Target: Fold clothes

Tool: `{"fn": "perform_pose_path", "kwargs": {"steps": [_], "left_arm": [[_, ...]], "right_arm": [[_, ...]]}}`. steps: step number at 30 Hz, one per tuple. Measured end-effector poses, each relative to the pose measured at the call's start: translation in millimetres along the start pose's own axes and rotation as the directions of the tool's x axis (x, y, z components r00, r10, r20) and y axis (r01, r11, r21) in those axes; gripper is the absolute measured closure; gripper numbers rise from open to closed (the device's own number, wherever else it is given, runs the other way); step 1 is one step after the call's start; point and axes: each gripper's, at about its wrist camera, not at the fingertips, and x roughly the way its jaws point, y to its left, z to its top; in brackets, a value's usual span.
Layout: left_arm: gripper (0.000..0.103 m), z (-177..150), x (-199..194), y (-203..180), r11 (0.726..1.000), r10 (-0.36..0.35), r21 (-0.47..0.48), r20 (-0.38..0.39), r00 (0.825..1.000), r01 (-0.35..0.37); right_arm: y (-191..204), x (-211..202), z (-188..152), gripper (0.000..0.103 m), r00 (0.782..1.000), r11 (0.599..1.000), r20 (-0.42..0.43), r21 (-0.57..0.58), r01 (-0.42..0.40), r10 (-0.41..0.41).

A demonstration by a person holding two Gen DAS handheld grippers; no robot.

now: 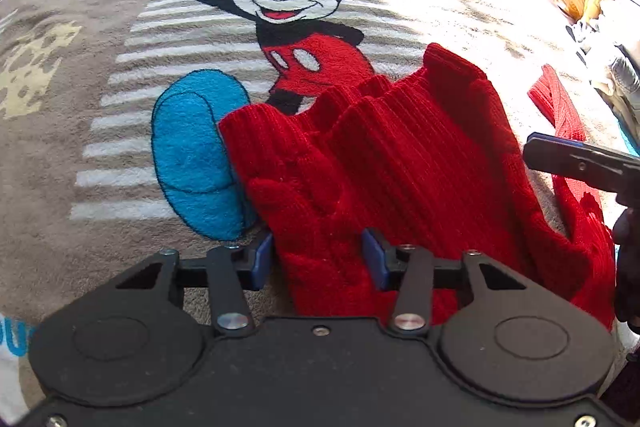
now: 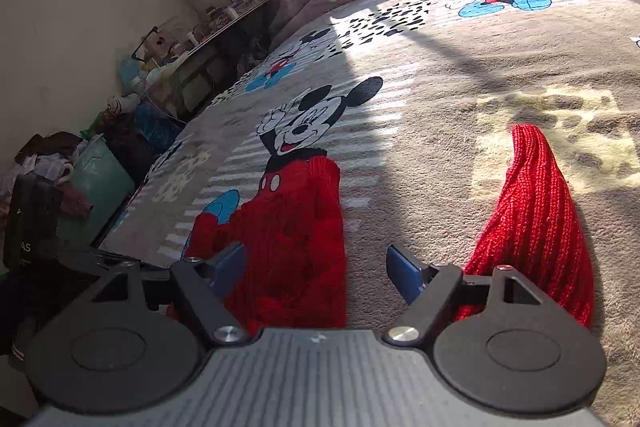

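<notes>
Red sweater (image 1: 400, 167) lies bunched between the open left claw (image 1: 318, 259); right claw (image 2: 316, 275) gapes empty.

white letters "as" on a black box (image 2: 34, 223) — rest hidden, nothing else legible

The red ribbed knit sweater (image 1: 420, 163) covers the legs of the printed mouse figure on the grey fleece bed blanket (image 1: 80, 131). Its near end disappears beneath the left tool (image 1: 318, 259), so its lower edge cannot be seen. In the left wrist view, the right tool (image 1: 580, 163) is cut off by the right edge; its grip cannot be judged there. In the right wrist view, the sweater's red knit sleeve (image 2: 532, 219) runs under the tool's black body. The cluttered side tabletop (image 2: 208, 39) holds items too small to identify.
</notes>
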Motion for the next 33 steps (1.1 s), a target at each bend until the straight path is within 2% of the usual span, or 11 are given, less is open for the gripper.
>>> {"fn": "perform_pose_path", "kwargs": {"steps": [4,5,7,12,16,20,23,24,25,26,33], "left_arm": [[0.071,2,1,-4,1.000,-0.002,0.031,0.016,1.000,0.001],[0.072,4,2,-7,0.999,0.004,0.048,0.020,1.000,-0.005],[0.076,8,4,-14,0.997,0.019,0.079,0.027,0.999,-0.021],[0.081,21,-1,-40,0.982,0.026,0.183,0.087,0.996,-0.042],[0.083,39,-20,-63,0.970,-0.018,0.242,0.213,0.977,-0.034],[0.083,63,-32,-77,0.975,-0.025,0.216,0.337,0.941,-0.051],[0.076,74,-23,-72,0.986,0.030,0.147,0.340,0.940,-0.085],[0.065,77,-20,-70,0.987,0.047,0.127,0.339,0.940,-0.095],[0.061,76,-18,-68,0.987,0.060,0.120,0.332,0.941,-0.106],[0.061,75,-16,-65,0.987,0.073,0.115,0.325,0.943,-0.116],[0.061,59,-28,-62,0.979,0.051,0.175,0.292,0.955,-0.106]], "right_arm": [[-8,30,-4,0.029,0.997,0.999,-0.070,0.034,-0.026,0.029],[-5,30,-4,0.035,0.996,0.999,-0.081,0.012,-0.045,0.046],[0,31,-7,0.074,0.993,0.998,-0.095,-0.015,-0.069,0.067],[-1,17,-8,0.081,0.995,0.996,-0.052,0.007,-0.089,0.090],[-2,-15,5,0.081,0.994,0.995,0.057,0.024,-0.097,0.095],[-1,-47,17,0.081,0.980,1.000,0.197,0.001,-0.007,0.006],[-8,-56,19,0.079,0.969,0.999,0.242,0.004,0.042,-0.042],[-11,-57,19,0.069,0.967,0.999,0.248,0.009,0.054,-0.054],[-15,-57,19,0.050,0.965,0.998,0.254,0.013,0.065,-0.066],[-18,-58,18,0.044,0.962,0.997,0.260,0.018,0.077,-0.079],[-46,-70,11,0.044,0.948,0.988,0.279,0.075,0.138,-0.154]]}}
